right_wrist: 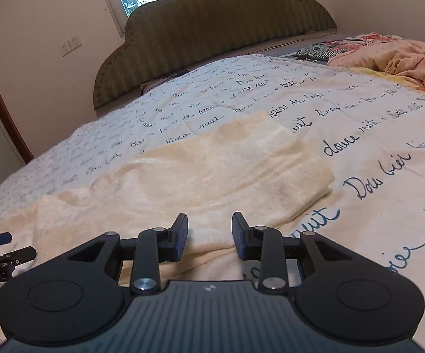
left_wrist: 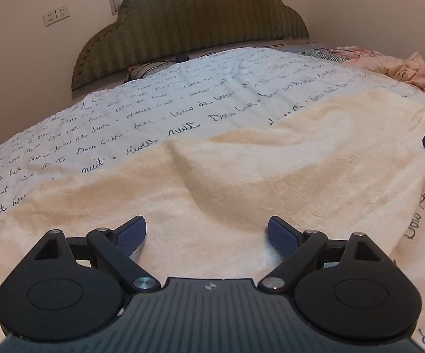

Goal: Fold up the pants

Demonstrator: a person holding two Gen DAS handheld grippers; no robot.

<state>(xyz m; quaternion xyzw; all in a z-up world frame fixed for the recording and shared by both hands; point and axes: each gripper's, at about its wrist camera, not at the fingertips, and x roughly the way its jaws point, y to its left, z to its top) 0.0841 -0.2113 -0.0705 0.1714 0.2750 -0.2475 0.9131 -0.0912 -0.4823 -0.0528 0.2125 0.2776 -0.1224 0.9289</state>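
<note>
Hovering over cream pants [left_wrist: 242, 176], L gripper [left_wrist: 206, 235] spread wide, R gripper [right_wrist: 209, 235] part-open; both empty, fabric rumpled.

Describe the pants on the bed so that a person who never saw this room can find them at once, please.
Start from the green scalloped headboard and come down the white bedspread printed with dark handwriting. The pants lie flat on it, nearest the two open grippers. They are plain cream, plush, with no writing, unlike the spread or the crumpled pink clothes far right.
</note>
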